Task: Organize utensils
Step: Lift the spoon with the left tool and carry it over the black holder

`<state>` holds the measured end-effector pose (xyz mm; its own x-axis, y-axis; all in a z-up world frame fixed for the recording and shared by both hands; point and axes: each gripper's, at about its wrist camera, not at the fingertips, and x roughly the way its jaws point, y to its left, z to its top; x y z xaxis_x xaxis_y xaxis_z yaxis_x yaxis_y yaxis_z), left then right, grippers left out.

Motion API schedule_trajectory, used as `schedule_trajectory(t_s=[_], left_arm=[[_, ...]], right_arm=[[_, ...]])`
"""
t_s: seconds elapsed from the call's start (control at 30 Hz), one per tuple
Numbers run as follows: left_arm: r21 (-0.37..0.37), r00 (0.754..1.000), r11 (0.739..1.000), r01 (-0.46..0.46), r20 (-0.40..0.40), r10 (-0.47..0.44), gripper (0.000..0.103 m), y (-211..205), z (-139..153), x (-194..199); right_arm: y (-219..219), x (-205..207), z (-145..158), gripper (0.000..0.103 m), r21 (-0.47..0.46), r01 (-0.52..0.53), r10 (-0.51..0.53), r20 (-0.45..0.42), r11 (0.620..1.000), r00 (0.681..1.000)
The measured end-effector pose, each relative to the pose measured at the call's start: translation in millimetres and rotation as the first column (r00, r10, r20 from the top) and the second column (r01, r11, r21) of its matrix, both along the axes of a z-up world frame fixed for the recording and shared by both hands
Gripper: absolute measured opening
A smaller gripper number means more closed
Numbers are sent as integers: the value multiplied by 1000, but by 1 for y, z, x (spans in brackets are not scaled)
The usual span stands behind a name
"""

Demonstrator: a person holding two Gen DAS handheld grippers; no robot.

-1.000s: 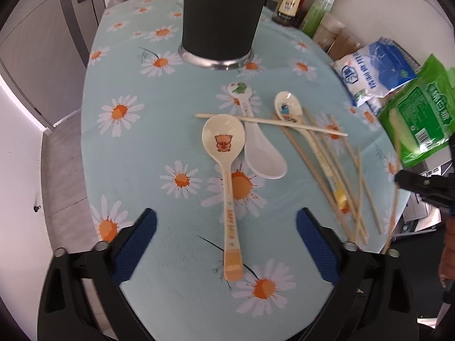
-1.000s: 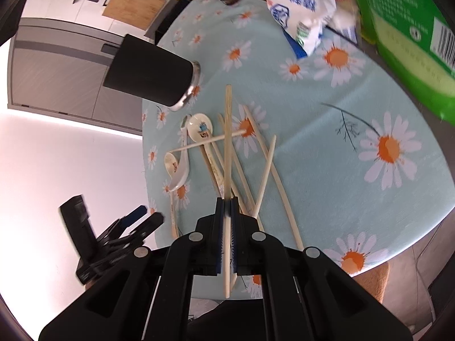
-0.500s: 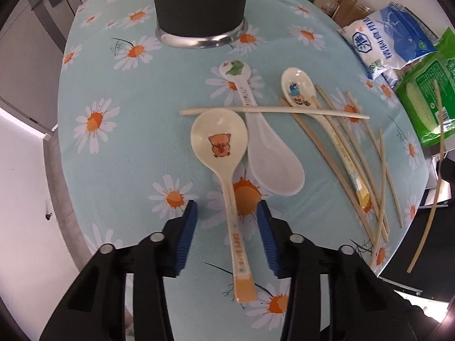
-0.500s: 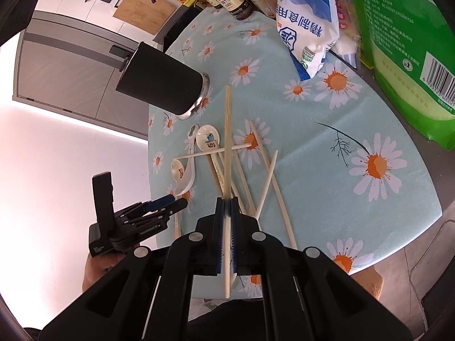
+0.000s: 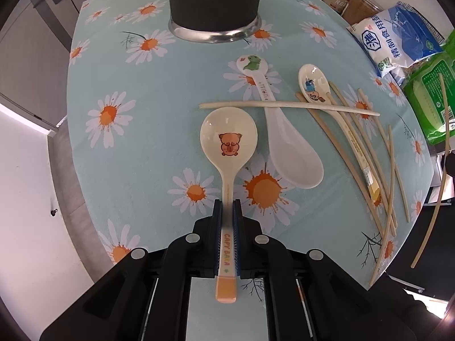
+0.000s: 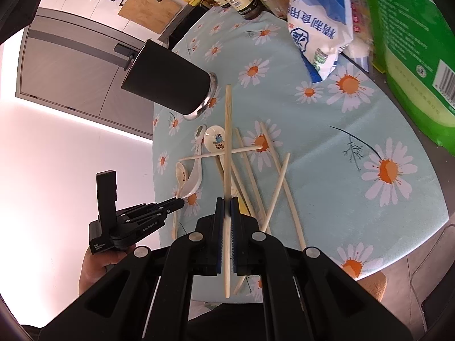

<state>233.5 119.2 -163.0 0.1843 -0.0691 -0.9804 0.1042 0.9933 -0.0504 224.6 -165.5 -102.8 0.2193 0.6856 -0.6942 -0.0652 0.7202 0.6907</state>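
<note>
Gripping a cream bear-printed spoon [image 5: 228, 153] by its handle, left gripper [image 5: 227, 213] jaws just closed; right gripper [image 6: 226, 207] clamps a chopstick [image 6: 227, 142].

The left gripper [image 5: 227, 207] is seen at the bottom centre of its own view, pointed steeply downward. Its jaws have just been closing, and a spoon handle [image 5: 226, 244] is pressed between the blue pads. In the right wrist view it is held by a hand [image 6: 93, 267] at the lower left. The right gripper [image 6: 226, 201], at the bottom centre, is clamped on a chopstick [image 6: 227, 147].
</note>
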Motion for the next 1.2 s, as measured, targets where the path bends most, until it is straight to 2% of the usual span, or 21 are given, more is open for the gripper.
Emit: schedule_trajectory(t_s=[0.53, 0.7, 0.9, 1.1, 1.2], left_arm=[[-129, 985, 988, -90, 133, 107, 6, 21, 22, -42], [-181, 972, 978, -105, 191, 140, 6, 19, 44, -44], [-243, 942, 967, -80, 300, 153, 6, 19, 82, -47], [-256, 908, 966, -39, 394, 141, 6, 16, 121, -43], [-268, 883, 963, -13, 449, 137, 6, 17, 141, -39]], right_arm=[[41, 8, 11, 6, -17, -89, 90, 70, 996, 993], [56, 11, 14, 6, -23, -123, 125, 90, 992, 988], [72, 18, 28, 6, -17, -147, 148, 136, 989, 980], [85, 35, 46, 6, -36, -154, 158, 203, 987, 966], [89, 44, 61, 6, -26, -149, 151, 236, 988, 960]])
